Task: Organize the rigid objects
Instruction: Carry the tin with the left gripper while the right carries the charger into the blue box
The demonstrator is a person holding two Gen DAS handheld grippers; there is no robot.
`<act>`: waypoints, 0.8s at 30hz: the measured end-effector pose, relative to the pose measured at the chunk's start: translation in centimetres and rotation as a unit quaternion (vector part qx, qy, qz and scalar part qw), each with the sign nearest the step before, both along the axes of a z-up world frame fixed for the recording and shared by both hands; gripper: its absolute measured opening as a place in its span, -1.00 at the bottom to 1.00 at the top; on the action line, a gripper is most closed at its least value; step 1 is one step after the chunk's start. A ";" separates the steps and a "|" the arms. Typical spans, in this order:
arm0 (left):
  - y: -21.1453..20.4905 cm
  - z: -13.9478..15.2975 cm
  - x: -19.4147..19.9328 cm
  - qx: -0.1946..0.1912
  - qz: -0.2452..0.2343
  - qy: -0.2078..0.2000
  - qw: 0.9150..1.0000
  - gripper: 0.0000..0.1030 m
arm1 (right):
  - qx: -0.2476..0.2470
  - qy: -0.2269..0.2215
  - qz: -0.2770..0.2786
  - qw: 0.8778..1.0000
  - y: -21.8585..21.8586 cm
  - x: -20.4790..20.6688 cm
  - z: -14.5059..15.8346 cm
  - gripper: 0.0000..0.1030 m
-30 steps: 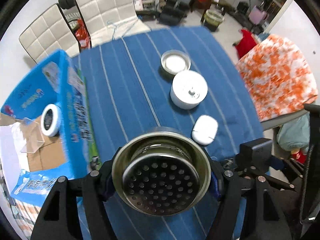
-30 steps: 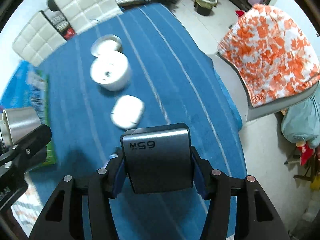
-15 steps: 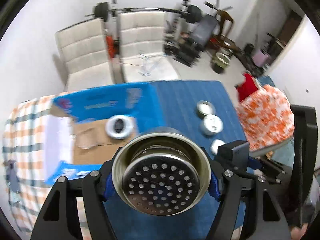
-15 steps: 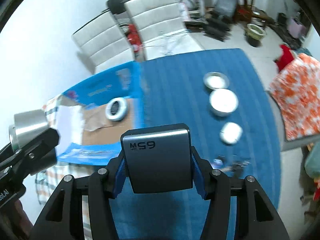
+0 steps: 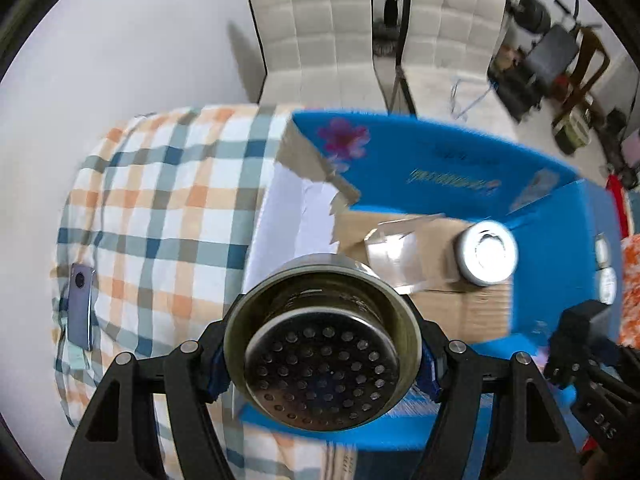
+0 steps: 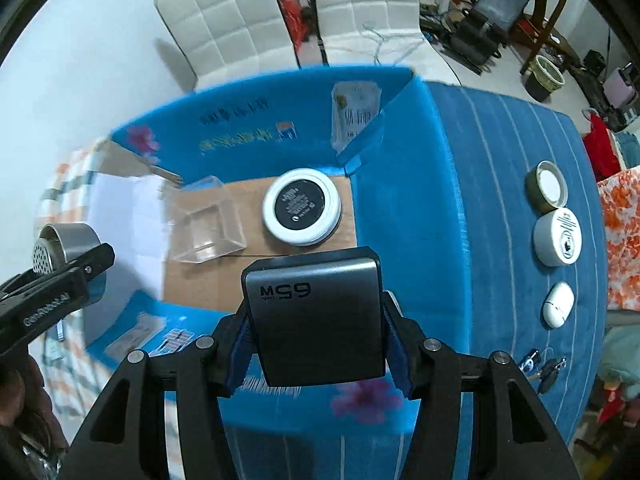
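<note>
Steel strainer (image 5: pixel 322 344) clenched in left gripper (image 5: pixel 322 354) above blue box (image 6: pixel 400 216) near wall | grey charger (image 6: pixel 318 316) clenched in right gripper (image 6: pixel 318 344) above same box | step: carry-over | next: lower onto cardboard floor beside white tin (image 6: pixel 302 212), then release.

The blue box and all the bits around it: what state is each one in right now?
Blue box: open, flaps up.
Round tin: lying flat inside the box.
Clear plastic tray: in the box, empty.
Metal strainer cup: clamped in the left tool, above the box.
Grey charger block: clamped in the right tool, above the box.
White jar: on the table, lid on.
Small tin: on the table, open.
White earbud case: on the table, closed.
</note>
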State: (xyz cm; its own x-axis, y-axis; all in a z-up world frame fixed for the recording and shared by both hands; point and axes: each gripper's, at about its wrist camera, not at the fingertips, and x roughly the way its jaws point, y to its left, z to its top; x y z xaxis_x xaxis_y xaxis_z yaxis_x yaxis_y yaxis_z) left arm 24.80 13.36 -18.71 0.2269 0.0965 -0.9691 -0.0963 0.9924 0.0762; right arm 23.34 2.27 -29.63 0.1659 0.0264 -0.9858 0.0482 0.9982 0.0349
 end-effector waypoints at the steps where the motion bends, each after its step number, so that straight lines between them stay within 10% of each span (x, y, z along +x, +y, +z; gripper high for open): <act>1: -0.2 -1.3 0.6 0.009 -0.006 0.013 1.000 0.34 | -0.008 0.007 -0.001 1.000 0.1 0.4 -0.9 0.14; 24: -2.5 -9.3 8.9 -0.024 -0.062 0.077 0.995 0.34 | -0.024 0.103 -0.033 0.994 -0.6 5.5 -9.1 0.14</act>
